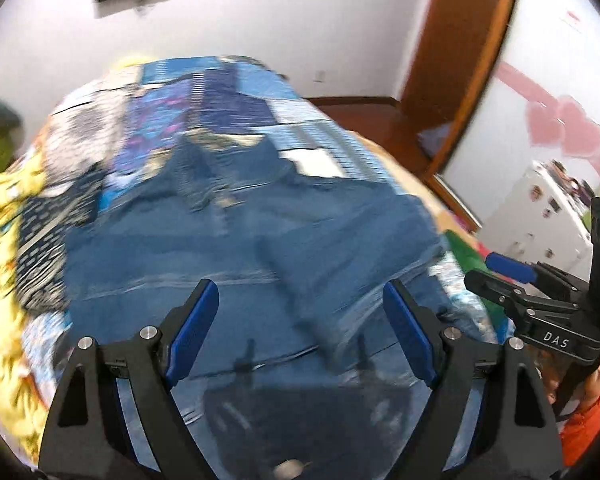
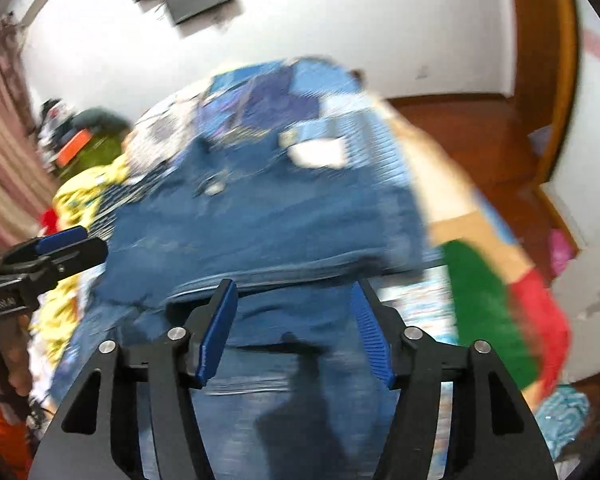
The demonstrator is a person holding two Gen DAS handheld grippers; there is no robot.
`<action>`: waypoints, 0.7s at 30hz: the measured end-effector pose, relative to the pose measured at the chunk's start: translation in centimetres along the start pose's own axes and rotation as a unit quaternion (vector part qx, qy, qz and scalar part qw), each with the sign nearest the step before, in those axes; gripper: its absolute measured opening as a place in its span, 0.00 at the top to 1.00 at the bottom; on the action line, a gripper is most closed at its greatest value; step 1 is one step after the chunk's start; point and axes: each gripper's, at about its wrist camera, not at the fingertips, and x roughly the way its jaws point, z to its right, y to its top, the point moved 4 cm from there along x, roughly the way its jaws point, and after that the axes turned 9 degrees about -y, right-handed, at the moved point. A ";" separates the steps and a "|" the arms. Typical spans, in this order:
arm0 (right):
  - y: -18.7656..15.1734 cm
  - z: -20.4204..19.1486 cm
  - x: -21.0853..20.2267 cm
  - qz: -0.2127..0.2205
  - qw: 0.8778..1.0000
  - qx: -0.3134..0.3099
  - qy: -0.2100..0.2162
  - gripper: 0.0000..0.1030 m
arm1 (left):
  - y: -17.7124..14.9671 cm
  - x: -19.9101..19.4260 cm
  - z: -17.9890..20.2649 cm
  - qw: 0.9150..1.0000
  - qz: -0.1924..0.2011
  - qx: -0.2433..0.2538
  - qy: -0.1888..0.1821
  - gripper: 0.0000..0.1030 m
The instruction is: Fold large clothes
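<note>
A pair of blue jeans (image 1: 240, 232) lies spread flat on a bed with a blue patchwork cover (image 1: 220, 92); the pictures are blurred. My left gripper (image 1: 300, 286) hovers over the near part of the jeans, open, with nothing between its blue pads. In the right wrist view the jeans (image 2: 260, 216) show a folded layer with its edge just beyond my right gripper (image 2: 295, 284), whose jaws stand apart over the denim without pressing on it. Each gripper shows in the other's view: the right gripper (image 1: 500, 272) at the right edge, the left gripper (image 2: 72, 244) at the left edge.
A yellow patterned cloth (image 1: 0, 208) is heaped on the bed's left side. Green and red fabric (image 2: 484, 300) hangs at the bed's right edge. A wooden door frame (image 1: 460, 60) and a white cabinet (image 1: 540, 216) stand to the right. An orange sleeve (image 1: 580, 428) is near.
</note>
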 end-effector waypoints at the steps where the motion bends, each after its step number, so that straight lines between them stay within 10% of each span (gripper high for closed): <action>1: 0.1 1.2 -0.2 0.006 1.000 0.005 -0.016 0.44 | 0.3 0.7 0.6 1.000 -0.007 0.006 -0.006 0.19; 21: -4.1 6.2 4.6 -0.074 0.996 0.051 -0.030 0.43 | -0.8 16.2 7.5 0.975 -0.164 0.144 -0.034 0.54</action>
